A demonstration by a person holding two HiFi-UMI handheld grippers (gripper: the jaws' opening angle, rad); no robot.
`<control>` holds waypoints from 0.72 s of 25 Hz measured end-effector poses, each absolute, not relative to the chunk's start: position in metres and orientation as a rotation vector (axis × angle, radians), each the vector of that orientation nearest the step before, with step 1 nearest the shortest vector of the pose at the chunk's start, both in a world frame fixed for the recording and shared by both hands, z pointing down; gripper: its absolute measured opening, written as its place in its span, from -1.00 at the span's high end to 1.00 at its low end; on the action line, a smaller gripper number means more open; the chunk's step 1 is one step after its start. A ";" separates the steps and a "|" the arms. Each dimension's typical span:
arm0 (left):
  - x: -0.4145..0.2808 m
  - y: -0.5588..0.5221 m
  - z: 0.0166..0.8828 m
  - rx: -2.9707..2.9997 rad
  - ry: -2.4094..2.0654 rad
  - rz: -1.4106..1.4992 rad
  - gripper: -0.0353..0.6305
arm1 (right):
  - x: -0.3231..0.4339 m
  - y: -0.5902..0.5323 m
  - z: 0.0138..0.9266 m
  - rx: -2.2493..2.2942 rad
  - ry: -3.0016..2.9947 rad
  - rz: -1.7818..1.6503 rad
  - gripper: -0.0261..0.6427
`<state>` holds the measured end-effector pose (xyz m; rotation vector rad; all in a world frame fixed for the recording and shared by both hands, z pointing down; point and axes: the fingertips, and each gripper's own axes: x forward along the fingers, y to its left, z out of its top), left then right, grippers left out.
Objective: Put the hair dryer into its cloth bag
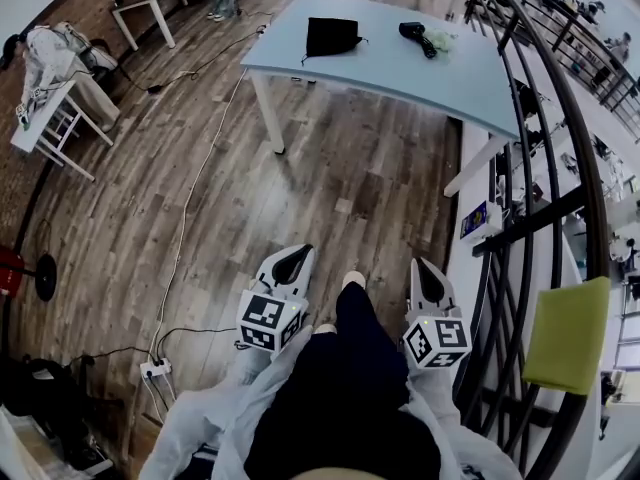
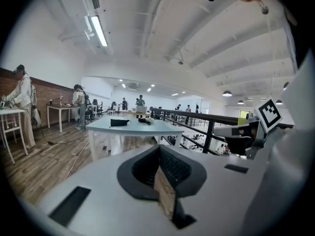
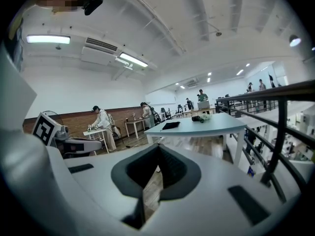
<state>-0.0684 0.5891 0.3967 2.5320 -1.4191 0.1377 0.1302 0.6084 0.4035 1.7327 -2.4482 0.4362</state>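
Hair dryer (image 1: 414,35), seemingly one, lies near one cloth bag (image 1: 332,36).

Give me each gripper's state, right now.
Left gripper: shut, holding nothing.
Right gripper: shut, holding nothing.

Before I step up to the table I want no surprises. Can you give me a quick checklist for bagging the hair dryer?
1. Hair dryer lying on the table: ok.
2. Cloth bag on the same table, apart from the dryer: ok.
3. Bag mouth open: cannot tell, too far away.
4. Left gripper empty: ok, but its jaws are shut and must open before any grasp.
5. Right gripper empty: ok, jaws likewise shut.
6. Table within reach: not ok; a stretch of floor lies between the grippers and the table.
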 end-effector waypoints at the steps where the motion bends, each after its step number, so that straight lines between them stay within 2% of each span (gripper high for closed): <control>1: -0.067 0.584 0.397 2.534 -1.420 0.137 0.85 | 0.131 0.603 0.404 1.732 -2.450 0.435 0.90; 18: -0.055 0.447 0.390 2.515 -1.507 0.109 0.85 | 0.149 0.459 0.400 1.680 -2.477 0.399 0.90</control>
